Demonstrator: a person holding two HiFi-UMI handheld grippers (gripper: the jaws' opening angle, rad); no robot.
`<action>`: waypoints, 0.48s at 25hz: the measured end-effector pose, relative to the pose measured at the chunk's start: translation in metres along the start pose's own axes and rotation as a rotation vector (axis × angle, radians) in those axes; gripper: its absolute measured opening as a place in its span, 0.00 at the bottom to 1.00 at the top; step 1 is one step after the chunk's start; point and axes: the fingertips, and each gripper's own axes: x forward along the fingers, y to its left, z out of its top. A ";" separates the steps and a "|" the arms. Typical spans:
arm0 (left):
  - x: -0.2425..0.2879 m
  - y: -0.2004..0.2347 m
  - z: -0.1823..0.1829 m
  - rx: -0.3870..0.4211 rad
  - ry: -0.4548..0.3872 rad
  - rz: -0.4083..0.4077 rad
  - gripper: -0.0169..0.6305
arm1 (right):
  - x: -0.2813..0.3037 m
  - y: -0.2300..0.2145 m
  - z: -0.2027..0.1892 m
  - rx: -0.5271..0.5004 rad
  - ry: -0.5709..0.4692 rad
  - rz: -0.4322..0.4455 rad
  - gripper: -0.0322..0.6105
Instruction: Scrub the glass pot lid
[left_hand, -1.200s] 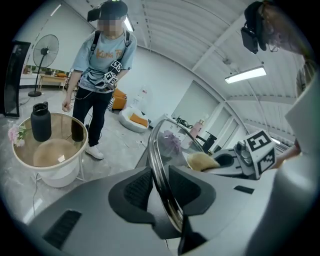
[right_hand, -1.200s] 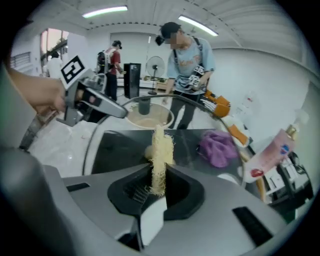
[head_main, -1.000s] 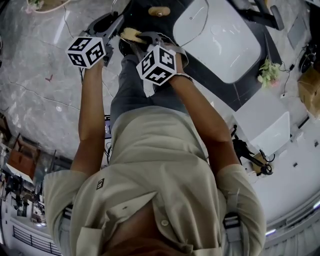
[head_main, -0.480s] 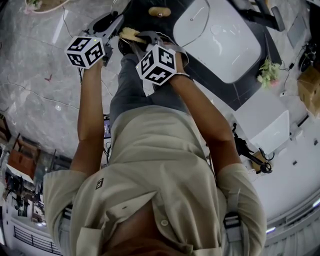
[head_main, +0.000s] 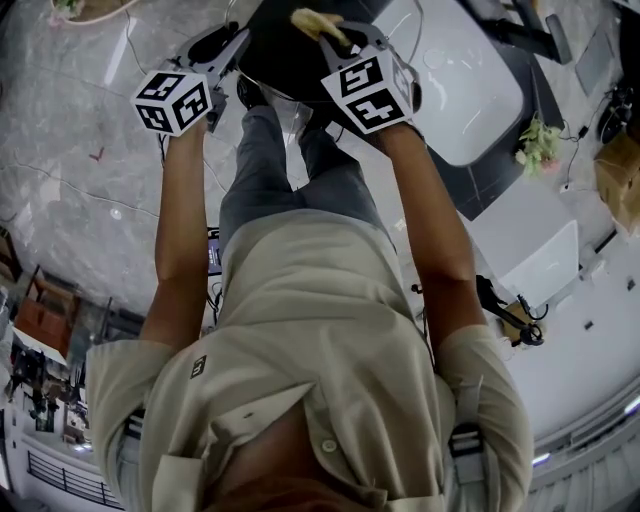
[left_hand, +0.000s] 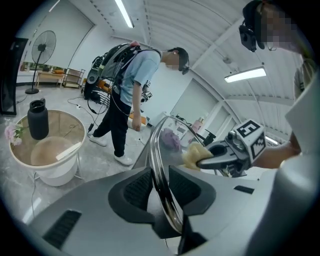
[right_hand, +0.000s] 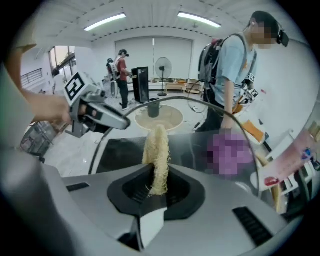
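Note:
The glass pot lid (left_hand: 169, 142) stands on edge, its metal rim (left_hand: 161, 186) clamped between the jaws of my left gripper (left_hand: 161, 189). My right gripper (right_hand: 157, 187) is shut on a yellow fibrous scrub sponge (right_hand: 156, 157), whose tip rests against the lid's glass (right_hand: 195, 145). From the left gripper view, the right gripper (left_hand: 227, 154) presses the sponge (left_hand: 194, 153) on the far face of the lid. In the head view the lid (head_main: 280, 55) looks dark between the left gripper (head_main: 232, 48) and the right gripper (head_main: 345, 40), with the sponge (head_main: 316, 22) at its top.
A white oval basin (head_main: 440, 70) lies to the right on the floor. A round table (left_hand: 20, 155) with a black bottle (left_hand: 37, 119) stands at left. A person with a backpack (left_hand: 127, 85) stands nearby. A standing fan (right_hand: 162, 65) is at the back.
My right gripper has carried the sponge up and to the right across the lid, away from the left gripper. The left gripper has kept the lid still.

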 end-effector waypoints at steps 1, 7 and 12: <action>0.000 0.000 -0.001 -0.001 0.001 0.000 0.20 | -0.007 -0.020 -0.001 0.028 -0.003 -0.046 0.13; -0.003 0.000 -0.002 -0.026 0.000 -0.003 0.20 | -0.068 -0.125 -0.004 0.105 -0.004 -0.393 0.13; -0.003 0.000 -0.002 -0.030 0.000 -0.001 0.20 | -0.070 -0.129 -0.005 0.095 -0.006 -0.415 0.13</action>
